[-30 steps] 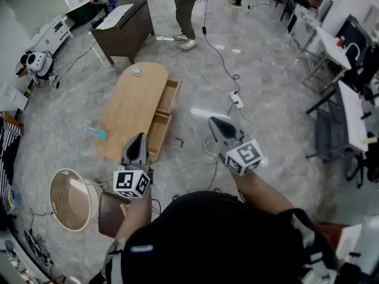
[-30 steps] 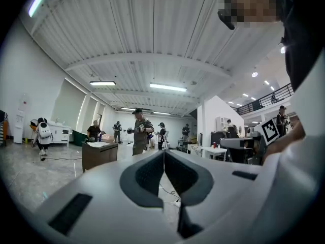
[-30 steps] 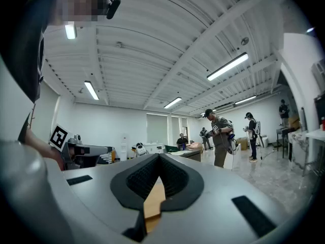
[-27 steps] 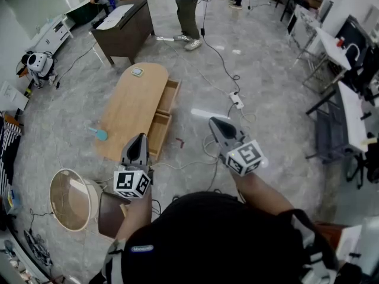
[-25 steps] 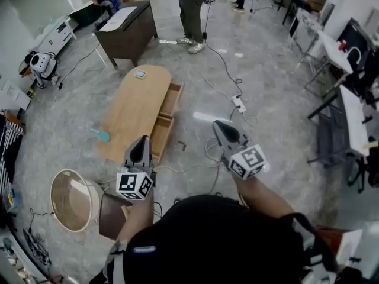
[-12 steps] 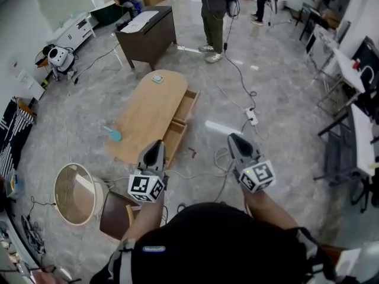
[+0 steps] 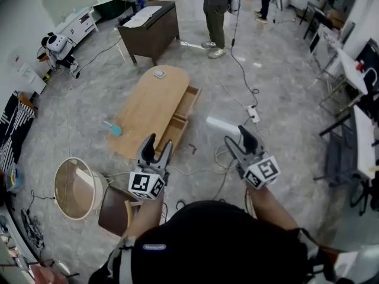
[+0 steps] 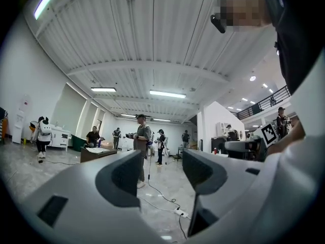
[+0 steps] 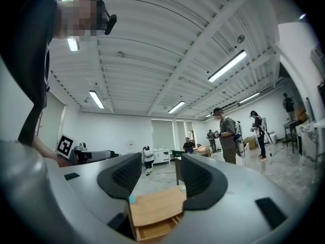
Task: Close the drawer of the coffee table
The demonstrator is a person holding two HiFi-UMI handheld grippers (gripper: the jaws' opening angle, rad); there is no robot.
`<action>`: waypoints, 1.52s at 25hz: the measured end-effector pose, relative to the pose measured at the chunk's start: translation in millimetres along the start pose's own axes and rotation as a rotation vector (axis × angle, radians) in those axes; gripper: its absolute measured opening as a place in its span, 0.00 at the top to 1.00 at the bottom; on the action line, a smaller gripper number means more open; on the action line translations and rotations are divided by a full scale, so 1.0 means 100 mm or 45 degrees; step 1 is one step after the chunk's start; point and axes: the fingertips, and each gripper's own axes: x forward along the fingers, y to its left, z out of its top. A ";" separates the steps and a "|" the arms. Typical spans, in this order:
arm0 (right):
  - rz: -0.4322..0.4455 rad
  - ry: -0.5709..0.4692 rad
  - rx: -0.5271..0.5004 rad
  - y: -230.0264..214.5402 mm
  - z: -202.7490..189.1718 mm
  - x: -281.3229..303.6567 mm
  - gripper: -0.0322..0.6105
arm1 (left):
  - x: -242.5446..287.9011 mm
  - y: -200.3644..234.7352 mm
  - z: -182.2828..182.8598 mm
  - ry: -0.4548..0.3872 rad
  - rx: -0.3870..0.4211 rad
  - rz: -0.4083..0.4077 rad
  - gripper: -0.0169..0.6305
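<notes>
Head view: shows the oval light-wood coffee table well ahead, both wooden drawers hanging out of its side. Nothing closed yet, approach and push all left. Shows left gripper and right gripper with jaws just opened wide, nothing between. Left gripper view: looks past parted jaws at the room; no table. Right gripper view: frames the table far beyond the jaws, drawers partly cut off.

The long oval light-wood coffee table is showing a smooth, matt top. Its two open light-wood drawers are looking equally pale and matt inside. The grey stone-look floor is gleaming glossy, reflecting ceiling lights. The dark brown wooden desk is looking smooth, faintly sheened.
</notes>
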 end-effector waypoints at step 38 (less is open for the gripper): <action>-0.017 -0.061 -0.030 -1.27 0.10 -0.01 0.61 | 0.98 -0.30 -0.21 0.043 0.063 0.144 0.58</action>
